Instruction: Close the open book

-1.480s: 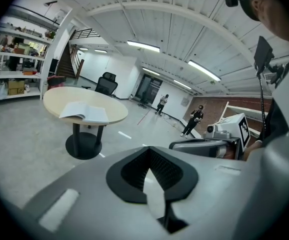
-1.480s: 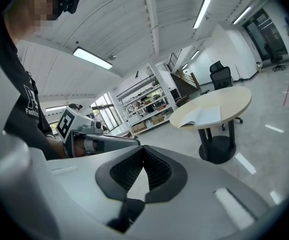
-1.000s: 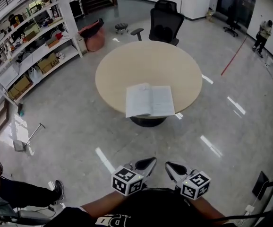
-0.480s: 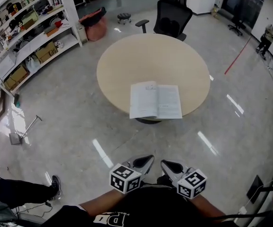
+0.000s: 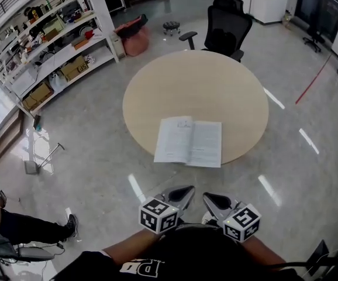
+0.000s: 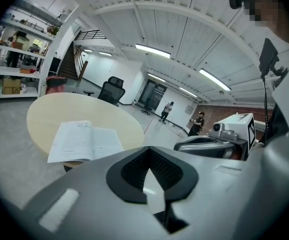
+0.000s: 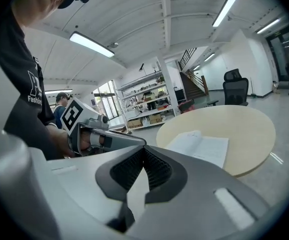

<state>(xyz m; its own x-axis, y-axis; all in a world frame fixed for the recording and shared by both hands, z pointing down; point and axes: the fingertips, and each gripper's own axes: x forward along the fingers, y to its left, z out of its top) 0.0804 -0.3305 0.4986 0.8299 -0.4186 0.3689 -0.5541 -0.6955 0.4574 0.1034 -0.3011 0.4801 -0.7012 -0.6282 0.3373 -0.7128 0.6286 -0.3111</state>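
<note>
An open book (image 5: 188, 141) lies flat, pages up, at the near edge of a round beige table (image 5: 195, 81). My left gripper (image 5: 186, 190) and right gripper (image 5: 206, 197) hang side by side close to my body, short of the table and above the floor, both pointing toward the book. Each is shut with nothing between its jaws. The left gripper view shows the book (image 6: 84, 140) on the table (image 6: 74, 111) beyond the closed left gripper (image 6: 147, 151). From the right gripper view the book (image 7: 199, 146) lies ahead of the closed right gripper (image 7: 143, 153).
A black office chair (image 5: 227, 19) stands behind the table. Storage shelves (image 5: 52, 45) line the far left, with a red bag (image 5: 135, 37) beside them. A seated person's legs (image 5: 23, 227) reach in at lower left. Glossy grey floor surrounds the table.
I have walked toward the table: the book and table sit nearer and larger in the head view. Both grippers stay shut and side by side.
</note>
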